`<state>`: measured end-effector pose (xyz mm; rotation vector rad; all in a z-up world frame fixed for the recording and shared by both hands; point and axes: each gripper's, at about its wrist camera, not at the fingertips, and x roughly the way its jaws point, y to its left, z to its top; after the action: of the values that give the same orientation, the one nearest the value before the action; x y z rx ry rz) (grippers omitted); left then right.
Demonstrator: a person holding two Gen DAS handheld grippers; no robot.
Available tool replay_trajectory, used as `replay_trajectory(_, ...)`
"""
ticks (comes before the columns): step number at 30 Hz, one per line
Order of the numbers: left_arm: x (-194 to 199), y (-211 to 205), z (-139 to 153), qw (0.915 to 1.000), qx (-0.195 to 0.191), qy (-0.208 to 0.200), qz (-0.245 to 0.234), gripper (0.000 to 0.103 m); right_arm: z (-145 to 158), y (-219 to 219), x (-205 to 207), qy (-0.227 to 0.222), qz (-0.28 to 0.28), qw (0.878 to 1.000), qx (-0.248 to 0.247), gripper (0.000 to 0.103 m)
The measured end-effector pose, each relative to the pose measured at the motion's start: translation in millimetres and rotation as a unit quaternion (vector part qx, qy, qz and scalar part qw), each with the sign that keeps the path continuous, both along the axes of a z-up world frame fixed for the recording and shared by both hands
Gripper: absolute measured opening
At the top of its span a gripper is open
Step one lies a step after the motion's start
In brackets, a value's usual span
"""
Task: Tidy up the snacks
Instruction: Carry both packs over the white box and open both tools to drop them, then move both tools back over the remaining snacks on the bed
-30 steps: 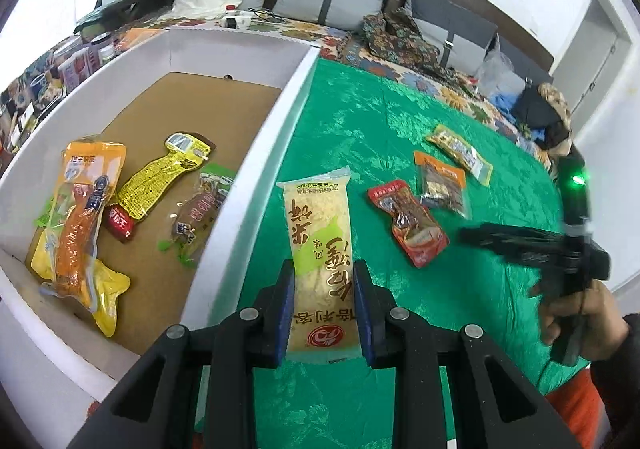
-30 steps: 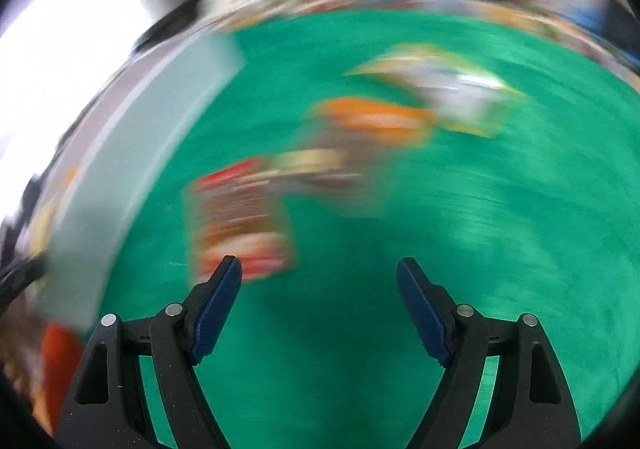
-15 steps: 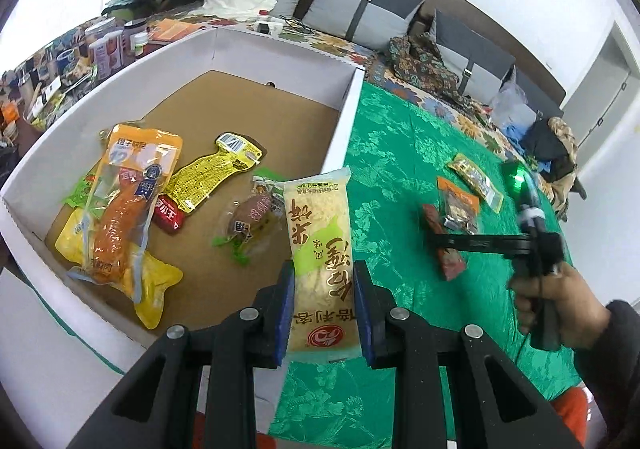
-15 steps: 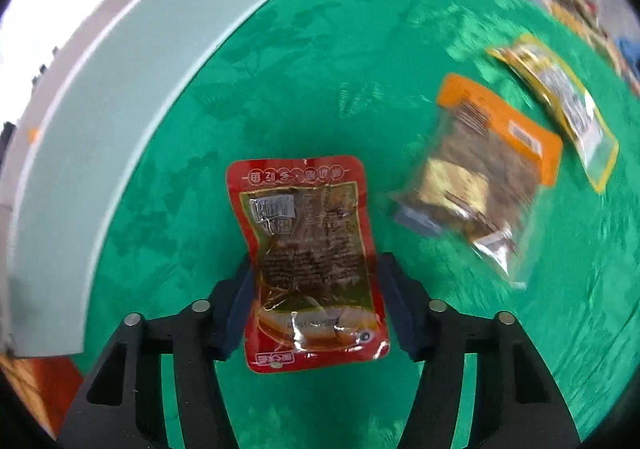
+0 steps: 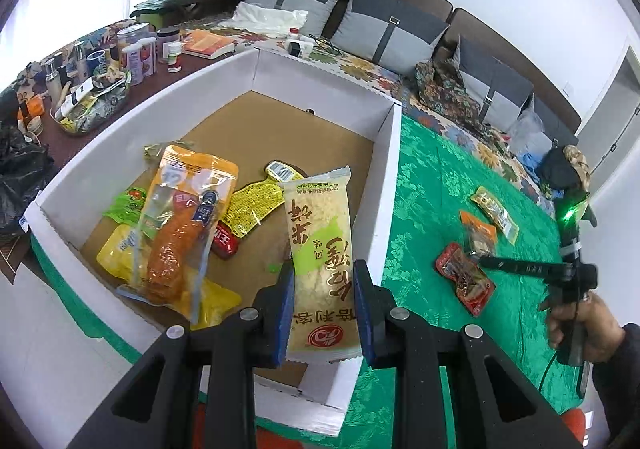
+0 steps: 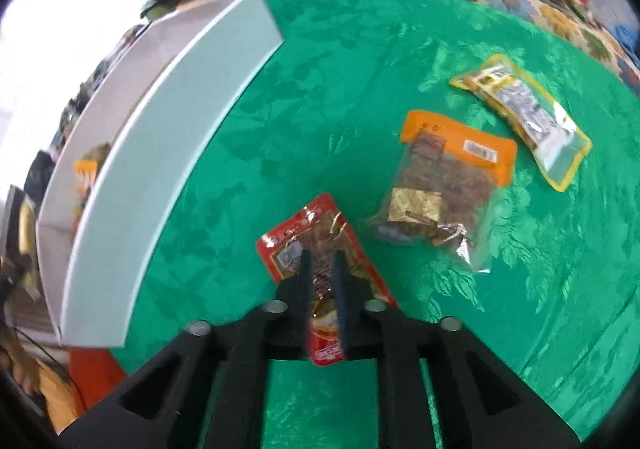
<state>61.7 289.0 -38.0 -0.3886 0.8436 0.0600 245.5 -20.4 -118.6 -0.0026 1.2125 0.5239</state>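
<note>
My left gripper is shut on a pale yellow rice-cracker pack and holds it above the near right part of the white cardboard box. Several snack packs lie in the box, among them an orange sausage pack. My right gripper is shut on a red snack pack over the green cloth; the pack also shows in the left wrist view. An orange-topped pack and a yellow-edged pack lie on the cloth beyond it.
The box wall stands left of the right gripper. Jars and bottles crowd the table left of the box. A sofa with grey cushions runs behind. The green cloth covers the table.
The left gripper carried the rice-cracker pack leftward from over the cloth to over the box. The right gripper came down around the red pack and closed on it.
</note>
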Motion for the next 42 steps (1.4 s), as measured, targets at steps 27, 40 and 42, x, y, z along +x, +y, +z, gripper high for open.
replay_trajectory(27,4,13,-3,0.9999,0.002,0.011,0.012,0.027,-35,-27,3,0.074,0.025,0.996,0.047,0.043)
replay_trajectory(40,32,66,-22,0.9933,0.037,0.086,0.068,0.088,106,156,-27,0.049,0.106,0.965,0.237,0.075)
replay_trajectory(42,26,70,-23,0.9925,0.048,0.082,0.077,0.088,107,164,-37,0.050,0.106,0.967,0.227,0.075)
